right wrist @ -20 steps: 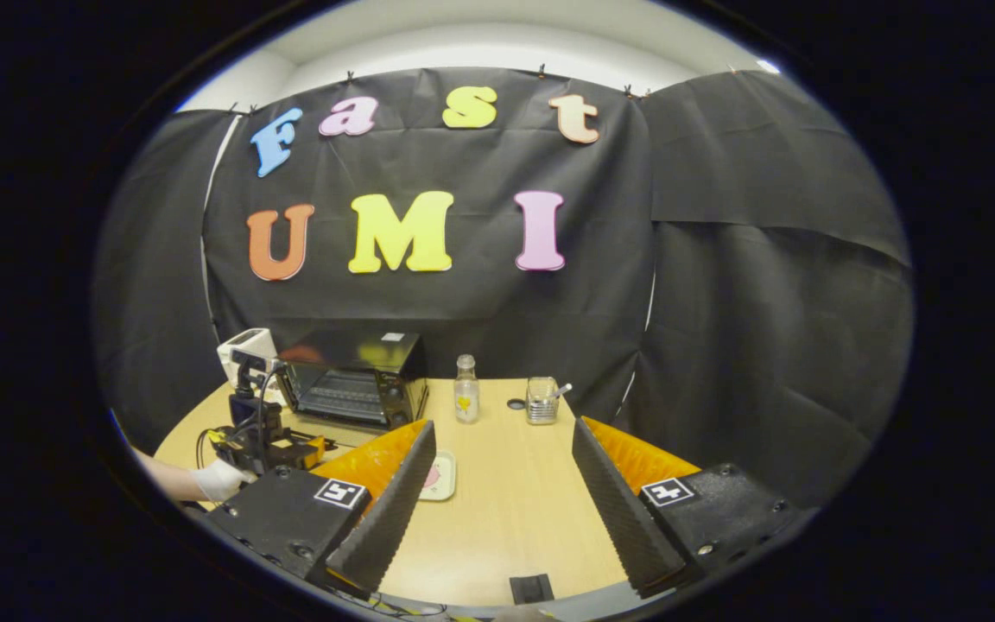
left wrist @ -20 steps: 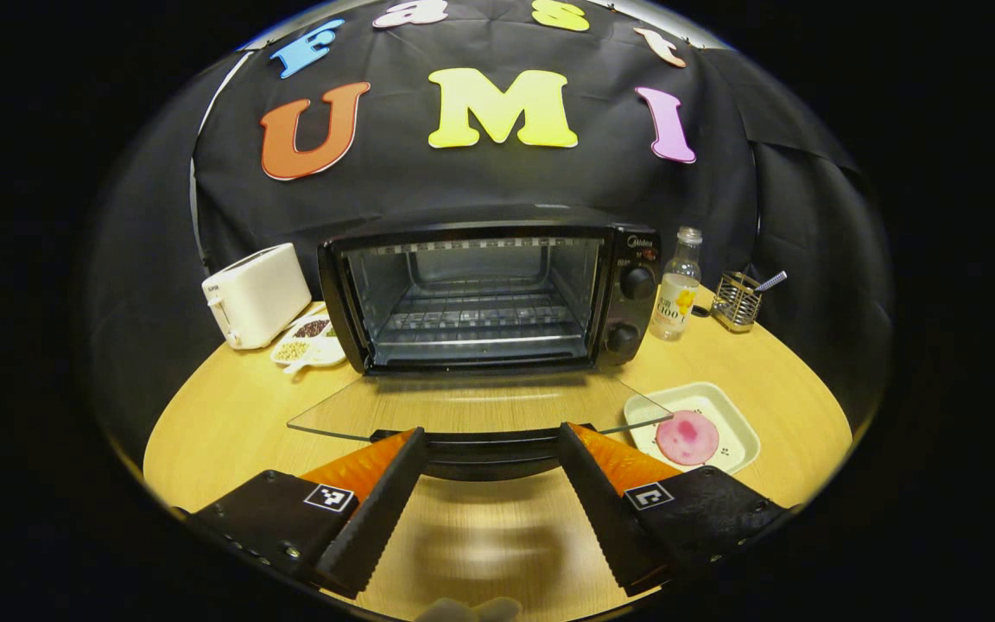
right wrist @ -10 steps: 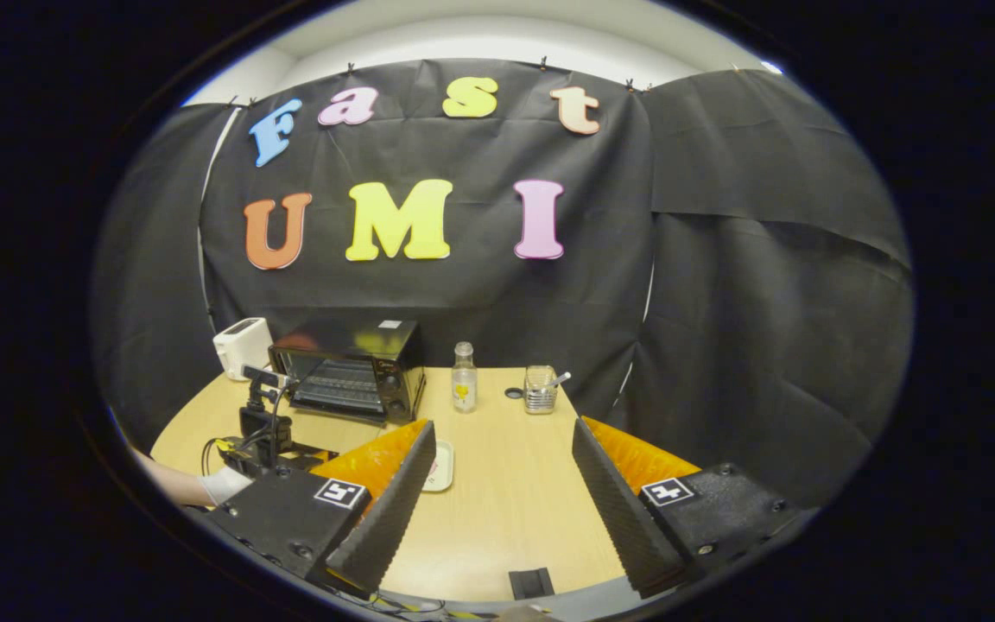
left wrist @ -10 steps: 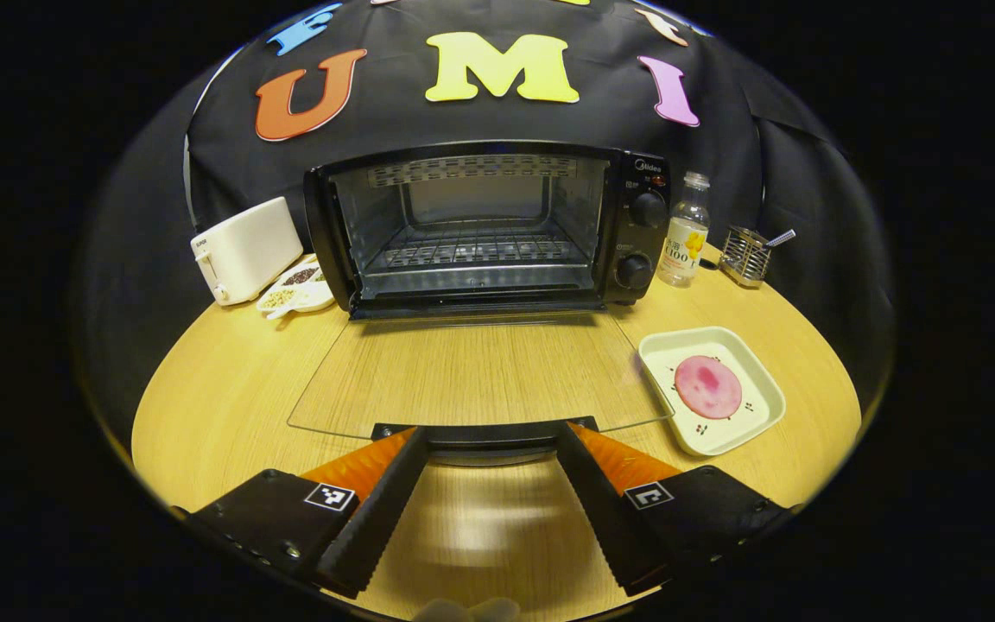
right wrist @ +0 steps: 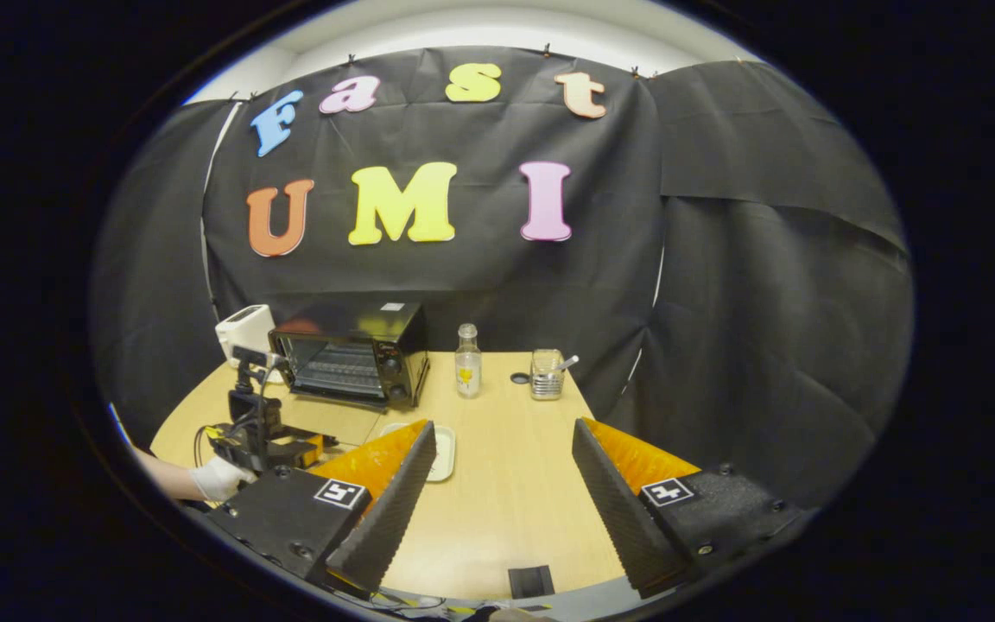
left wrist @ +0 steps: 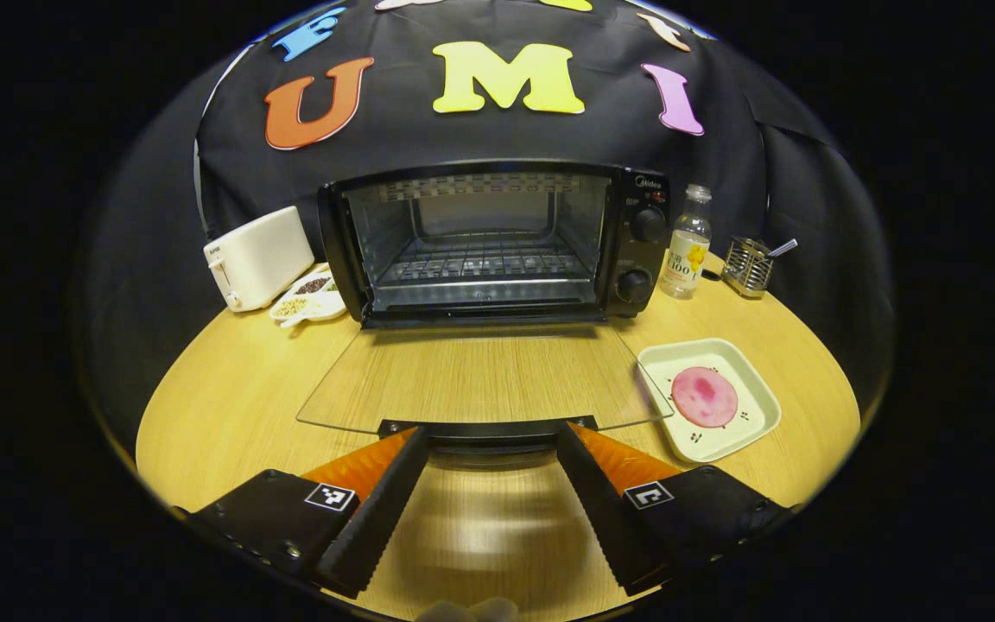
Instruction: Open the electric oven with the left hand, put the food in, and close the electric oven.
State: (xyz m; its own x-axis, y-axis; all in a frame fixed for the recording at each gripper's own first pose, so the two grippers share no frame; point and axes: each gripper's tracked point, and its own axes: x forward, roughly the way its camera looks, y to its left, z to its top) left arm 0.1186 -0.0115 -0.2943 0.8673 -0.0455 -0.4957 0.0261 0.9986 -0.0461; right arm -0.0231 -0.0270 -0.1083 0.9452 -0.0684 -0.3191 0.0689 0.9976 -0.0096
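The black electric oven stands at the back of the table, its wire rack bare. Its glass door lies flat toward me. My left gripper is open, and the door's dark handle sits right at its fingertips. A round pink slice of food rests on a white square plate to the right of the door. In the right gripper view my right gripper hangs open over the table's front, holding nothing. That view also has the oven, the left gripper in a gloved hand, and the half-hidden plate.
A white toaster and a small dish of seeds sit left of the oven. On its right are a clear bottle and a wire holder with a spoon. The round table's edge curves close behind the plate.
The oven door has dropped from partly lowered to lying flat, with the left gripper following its handle down and then easing back a little. The right gripper has tilted slightly downward.
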